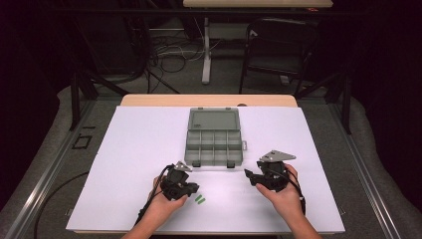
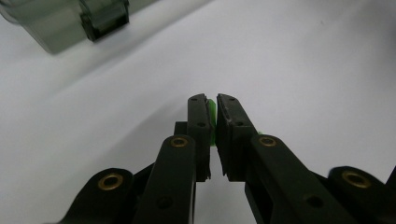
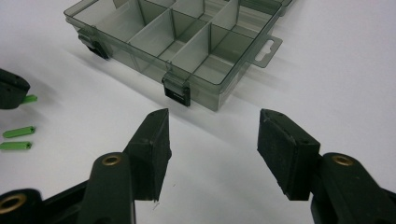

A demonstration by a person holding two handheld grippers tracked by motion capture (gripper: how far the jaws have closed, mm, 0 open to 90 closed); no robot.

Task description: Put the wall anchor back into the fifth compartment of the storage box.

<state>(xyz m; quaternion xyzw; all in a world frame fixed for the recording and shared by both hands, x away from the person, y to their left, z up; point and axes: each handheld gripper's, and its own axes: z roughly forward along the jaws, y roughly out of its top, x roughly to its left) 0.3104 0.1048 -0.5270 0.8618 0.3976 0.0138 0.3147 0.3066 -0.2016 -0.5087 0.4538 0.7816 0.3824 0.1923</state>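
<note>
The left gripper (image 2: 212, 109) has its jaws closed on a small green peg (image 2: 213, 122), pinched near the jaw tips, low over the white desk (image 1: 144, 149). Two more pegs (image 1: 199, 199) lie side by side on the desk just right of that gripper. The right gripper (image 3: 212, 140) has its jaws wide open and empty, on the near right side, pointing toward the box (image 1: 214, 139).

The box is a smoky clear organizer with its lid laid back on the far side and its divided compartments open upward; none seems to hold anything. It sits at mid-desk, just beyond both grippers.

The step in hand looks like carrying the gripped peg to a compartment. To do it well, the left gripper should lift clear of the desk first, so the peg does not drag, then cross the box's near wall and latches with room to spare. The peg is slim and held by its side, so the squeeze should stay steady until it is low inside one cell, then release. The right gripper could steady the box, or take the next peg.
</note>
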